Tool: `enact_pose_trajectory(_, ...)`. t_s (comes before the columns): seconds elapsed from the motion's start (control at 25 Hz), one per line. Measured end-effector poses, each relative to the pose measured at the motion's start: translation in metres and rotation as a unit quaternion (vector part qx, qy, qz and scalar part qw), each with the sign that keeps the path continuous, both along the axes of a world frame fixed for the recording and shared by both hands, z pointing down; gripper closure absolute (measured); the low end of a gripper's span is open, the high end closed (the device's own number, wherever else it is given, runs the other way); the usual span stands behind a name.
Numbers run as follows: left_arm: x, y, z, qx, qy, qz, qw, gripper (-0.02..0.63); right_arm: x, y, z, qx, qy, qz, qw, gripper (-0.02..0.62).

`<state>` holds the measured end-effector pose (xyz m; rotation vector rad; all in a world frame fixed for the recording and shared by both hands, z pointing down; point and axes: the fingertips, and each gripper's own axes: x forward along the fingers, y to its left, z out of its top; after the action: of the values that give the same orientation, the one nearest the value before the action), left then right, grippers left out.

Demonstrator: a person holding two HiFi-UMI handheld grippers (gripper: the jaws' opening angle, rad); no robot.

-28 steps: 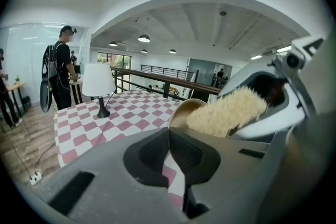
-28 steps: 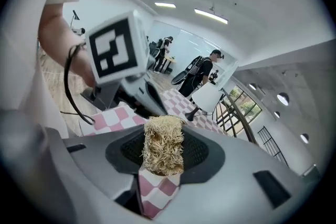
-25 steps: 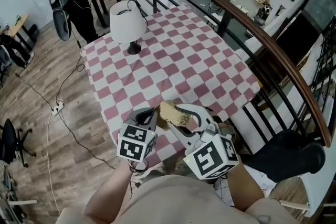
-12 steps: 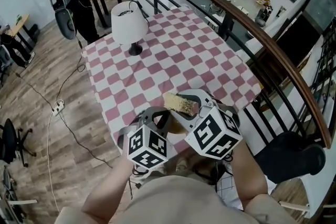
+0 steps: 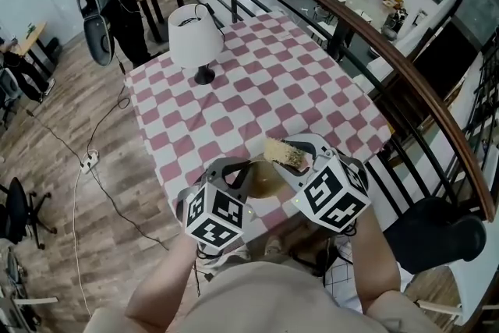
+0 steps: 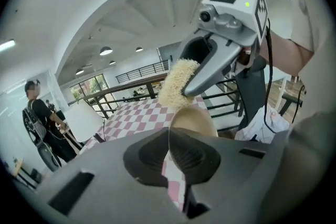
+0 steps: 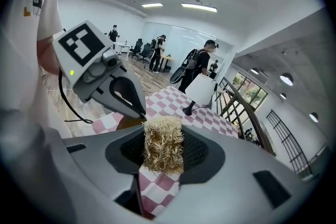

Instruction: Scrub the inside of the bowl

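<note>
My left tongs (image 5: 243,170) and right tongs (image 5: 291,155) are grey, each topped by a white cube (image 5: 214,213) of black square markers. A black cable (image 6: 268,55) trails off. I'm wearing a beige top (image 5: 257,300).

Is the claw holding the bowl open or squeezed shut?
Squeezed shut: the left gripper pinches the bowl by its thin rim, with the jaws pressed together on it.

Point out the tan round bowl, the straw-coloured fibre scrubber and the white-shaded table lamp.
tan round bowl (image 6: 195,122), left gripper view: on its curved wall.
straw-coloured fibre scrubber (image 7: 164,141), right gripper view: on the middle of the fibre block.
white-shaded table lamp (image 5: 194,35), head view: on the side of the shade.
</note>
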<state>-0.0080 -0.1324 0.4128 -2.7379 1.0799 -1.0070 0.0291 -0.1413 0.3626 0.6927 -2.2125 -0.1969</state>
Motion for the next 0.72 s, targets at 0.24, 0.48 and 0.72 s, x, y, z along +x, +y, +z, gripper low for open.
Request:
enact_pose_trajectory(0.24,-0.017,-0.010,-0.024,0.005,0.097,-0.049,0.9941,0.588,0.026,-0.002,0.010,-0.002,-0.014,0.034,0.999,0.442)
enact_pose_trajectory(0.48,-0.038,-0.021,-0.033,0.002,0.135,-0.087,0.9871,0.588,0.027,0.011,0.034,-0.032,-0.015,0.041,0.999,0.442)
enact_pose_trajectory(0.72,-0.047,-0.027,-0.035,0.000,0.174,-0.118,0.9776,0.588,0.016,0.032,0.062,-0.069,-0.016,0.033,0.997,0.442)
